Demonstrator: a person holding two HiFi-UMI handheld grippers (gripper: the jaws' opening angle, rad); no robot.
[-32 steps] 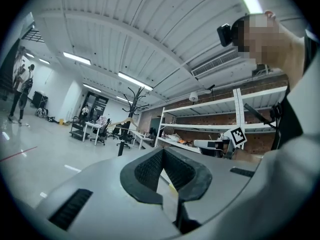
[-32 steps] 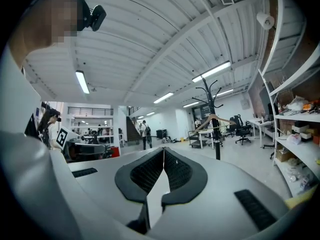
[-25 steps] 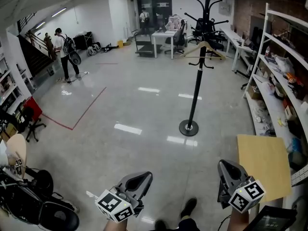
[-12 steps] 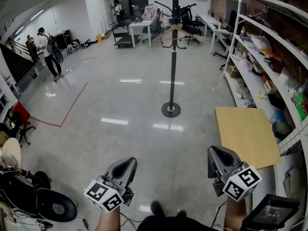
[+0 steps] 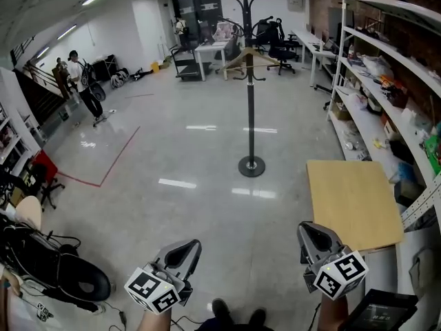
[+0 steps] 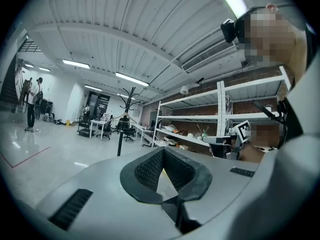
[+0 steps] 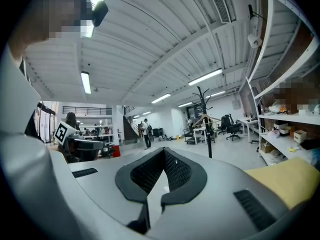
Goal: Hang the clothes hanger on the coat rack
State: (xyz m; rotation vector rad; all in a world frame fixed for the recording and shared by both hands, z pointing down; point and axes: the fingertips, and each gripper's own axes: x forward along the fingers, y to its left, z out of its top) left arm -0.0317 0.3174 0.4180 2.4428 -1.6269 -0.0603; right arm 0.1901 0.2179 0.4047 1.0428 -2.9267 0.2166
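A black coat rack (image 5: 249, 95) stands on a round base on the floor, a few steps ahead of me. A wooden clothes hanger (image 5: 242, 58) hangs from one of its upper hooks. Both show small in the left gripper view as the coat rack (image 6: 120, 143) and hanger (image 6: 125, 118), and in the right gripper view as the coat rack (image 7: 208, 140) and hanger (image 7: 204, 119). My left gripper (image 5: 189, 249) (image 6: 162, 170) and right gripper (image 5: 313, 234) (image 7: 162, 173) are held low near my body, far from the rack. Both are shut with nothing in them.
A tan board (image 5: 353, 200) lies at the right beside long white shelves (image 5: 390, 88) full of items. A black chair and bags (image 5: 65, 276) crowd the lower left. A person (image 5: 87, 92) stands far left, desks (image 5: 215, 49) at the back, red tape (image 5: 110, 165) on the floor.
The head view has swung, so the rack moved from right of centre to the middle and the tan board shows more fully. Both grippers stayed low and shut.
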